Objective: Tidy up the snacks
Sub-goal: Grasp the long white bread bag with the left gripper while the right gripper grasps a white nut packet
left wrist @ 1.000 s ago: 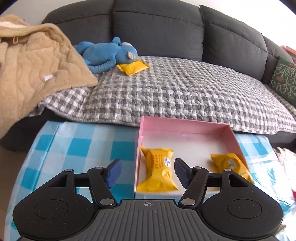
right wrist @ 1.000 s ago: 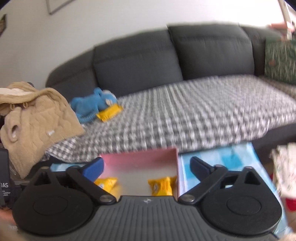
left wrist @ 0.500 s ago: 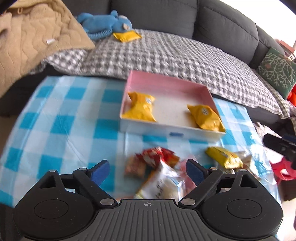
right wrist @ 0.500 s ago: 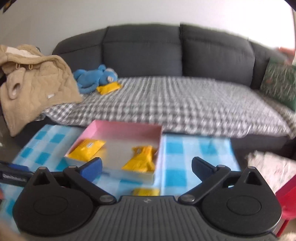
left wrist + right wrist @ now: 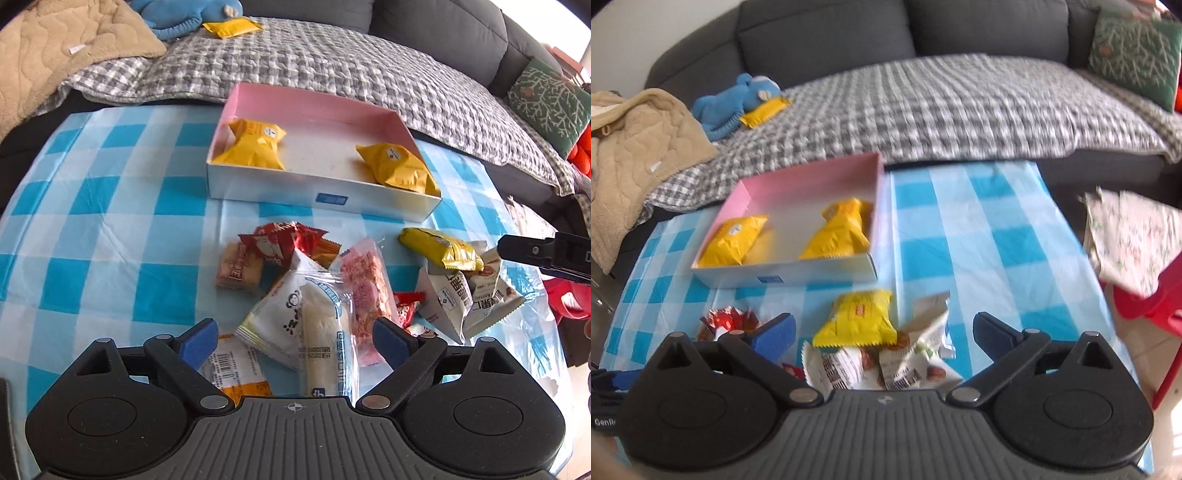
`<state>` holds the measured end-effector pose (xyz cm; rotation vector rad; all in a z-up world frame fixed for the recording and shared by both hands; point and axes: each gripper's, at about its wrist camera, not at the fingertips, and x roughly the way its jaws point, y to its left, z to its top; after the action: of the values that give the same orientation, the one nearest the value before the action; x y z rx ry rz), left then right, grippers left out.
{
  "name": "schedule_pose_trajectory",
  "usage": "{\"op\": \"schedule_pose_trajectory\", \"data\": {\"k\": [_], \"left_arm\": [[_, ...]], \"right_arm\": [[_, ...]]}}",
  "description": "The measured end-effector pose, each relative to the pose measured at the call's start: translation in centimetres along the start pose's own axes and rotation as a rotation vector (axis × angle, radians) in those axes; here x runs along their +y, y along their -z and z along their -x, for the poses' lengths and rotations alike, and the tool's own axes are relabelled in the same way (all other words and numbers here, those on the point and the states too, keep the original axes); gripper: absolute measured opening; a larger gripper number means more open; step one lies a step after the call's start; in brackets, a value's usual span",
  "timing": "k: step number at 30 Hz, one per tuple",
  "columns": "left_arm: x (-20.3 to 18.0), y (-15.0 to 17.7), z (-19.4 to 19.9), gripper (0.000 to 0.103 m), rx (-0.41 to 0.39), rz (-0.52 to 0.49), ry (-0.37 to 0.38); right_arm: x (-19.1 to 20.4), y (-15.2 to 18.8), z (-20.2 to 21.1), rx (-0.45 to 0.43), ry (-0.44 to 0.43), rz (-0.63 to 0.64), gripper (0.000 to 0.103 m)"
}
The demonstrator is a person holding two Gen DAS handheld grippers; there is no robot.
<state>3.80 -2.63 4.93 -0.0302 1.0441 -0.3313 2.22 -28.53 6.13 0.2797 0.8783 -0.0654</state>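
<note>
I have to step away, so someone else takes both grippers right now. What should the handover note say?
Left gripper: open, nothing held, its jaws have just been opening, above the white bun packet.
Right gripper: open, nothing held, above the yellow packet and the white packets.
Pink box on the blue checked tablecloth: two yellow packets inside.
Left to do: the loose pile in front of the box, and one yellow packet on the sofa beside the blue plush toy.
</note>
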Motion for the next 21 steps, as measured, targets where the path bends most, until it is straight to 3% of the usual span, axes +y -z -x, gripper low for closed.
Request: {"op": "schedule_pose_trajectory", "data": {"k": [4, 12, 18, 21], "left_arm": [[-0.8, 0.7, -0.6, 0.092, 0.024, -0.021, 0.014], [-3.3, 2.4, -1.4, 0.087, 0.030, -0.154, -0.045], [-3.4, 3.4, -3.0, 0.064, 0.082, -0.171, -0.090], [-3.3, 3.3, -2.9, 0.045, 0.069, -0.173, -0.096]], "right_arm": [[-0.2, 0.1, -0.5, 0.034, 0.013, -0.021, 0.096], [0.1, 0.2, -0.7, 0.067, 0.016, -0.001, 0.087], [-1.4, -0.1, -0.9, 0.074, 0.032, -0.070, 0.082], [-2.1, 0.0, -1.2, 0.087, 0.044, -0.104, 0.078]]}}
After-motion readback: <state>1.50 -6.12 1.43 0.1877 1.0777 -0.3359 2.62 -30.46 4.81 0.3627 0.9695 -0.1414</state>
